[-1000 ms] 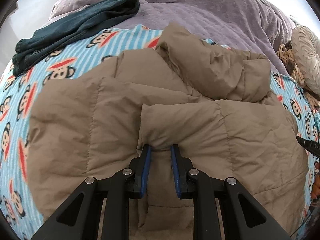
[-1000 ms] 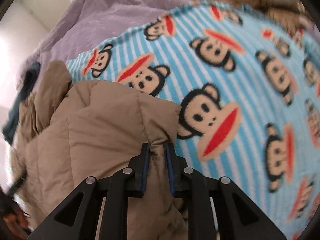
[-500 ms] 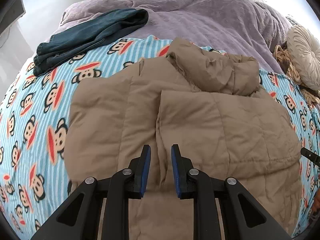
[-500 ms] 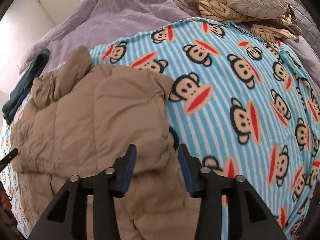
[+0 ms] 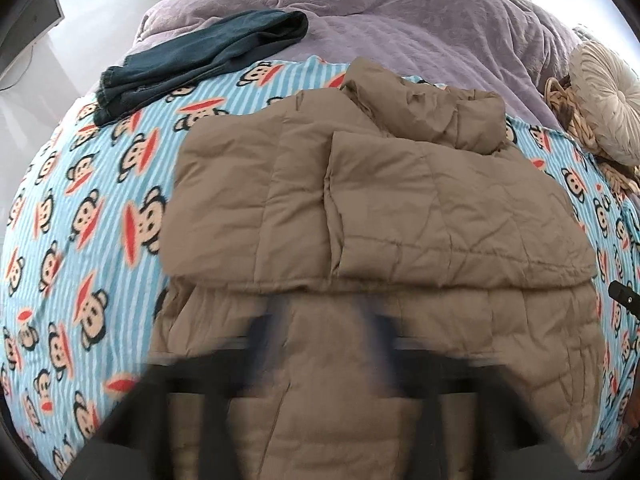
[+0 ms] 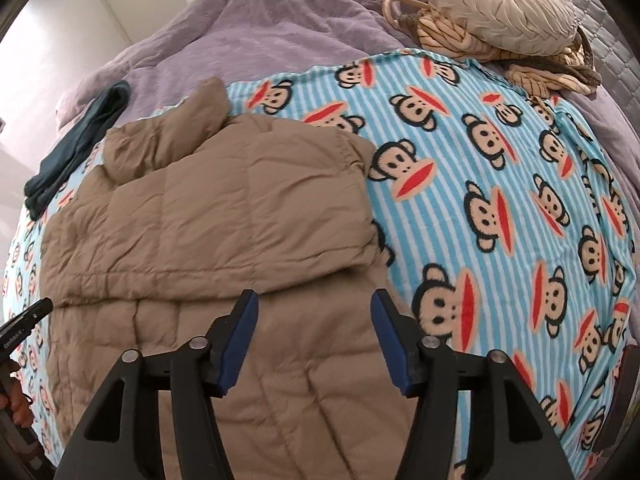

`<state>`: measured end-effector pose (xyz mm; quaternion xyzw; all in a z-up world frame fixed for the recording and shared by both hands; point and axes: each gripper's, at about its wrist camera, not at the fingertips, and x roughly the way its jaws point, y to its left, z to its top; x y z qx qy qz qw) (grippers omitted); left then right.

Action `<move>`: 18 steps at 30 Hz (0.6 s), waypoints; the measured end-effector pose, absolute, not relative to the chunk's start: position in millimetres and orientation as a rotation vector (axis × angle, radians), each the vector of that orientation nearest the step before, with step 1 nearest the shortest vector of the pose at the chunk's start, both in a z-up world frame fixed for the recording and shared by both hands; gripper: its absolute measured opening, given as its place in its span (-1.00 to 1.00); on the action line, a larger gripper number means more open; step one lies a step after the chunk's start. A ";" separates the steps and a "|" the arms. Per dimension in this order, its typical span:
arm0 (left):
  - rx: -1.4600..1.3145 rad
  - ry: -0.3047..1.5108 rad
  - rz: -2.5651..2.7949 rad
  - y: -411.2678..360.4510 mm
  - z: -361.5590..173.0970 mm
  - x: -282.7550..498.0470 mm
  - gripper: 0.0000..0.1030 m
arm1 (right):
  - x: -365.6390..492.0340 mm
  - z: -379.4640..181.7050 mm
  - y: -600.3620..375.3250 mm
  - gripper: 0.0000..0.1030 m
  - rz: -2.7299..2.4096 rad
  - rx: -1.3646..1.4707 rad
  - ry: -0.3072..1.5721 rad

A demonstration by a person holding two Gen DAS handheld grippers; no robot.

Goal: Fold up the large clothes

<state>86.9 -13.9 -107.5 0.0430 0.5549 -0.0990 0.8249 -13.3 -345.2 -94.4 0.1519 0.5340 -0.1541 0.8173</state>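
Note:
A tan quilted puffer jacket lies on a monkey-print blue striped blanket, both sleeves folded across its front and the hood at the far end. It also shows in the right wrist view. My left gripper hovers above the jacket's lower part, blurred by motion, jaws apart and empty. My right gripper is open and empty above the jacket's near right edge. The tip of the right gripper shows at the left view's right edge.
A dark teal folded garment lies at the blanket's far left. A purple duvet covers the bed behind. A round cream cushion and a woven striped bundle sit at the far right.
Both grippers let go of the jacket sleeves, opened and pulled back toward the jacket's hem. The sleeves now lie flat across the jacket.

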 end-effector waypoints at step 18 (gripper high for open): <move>0.122 1.136 -0.213 -4.3 -66.1 23.7 0.97 | -62.1 -59.4 -305.7 1.00 -0.348 0.287 1.070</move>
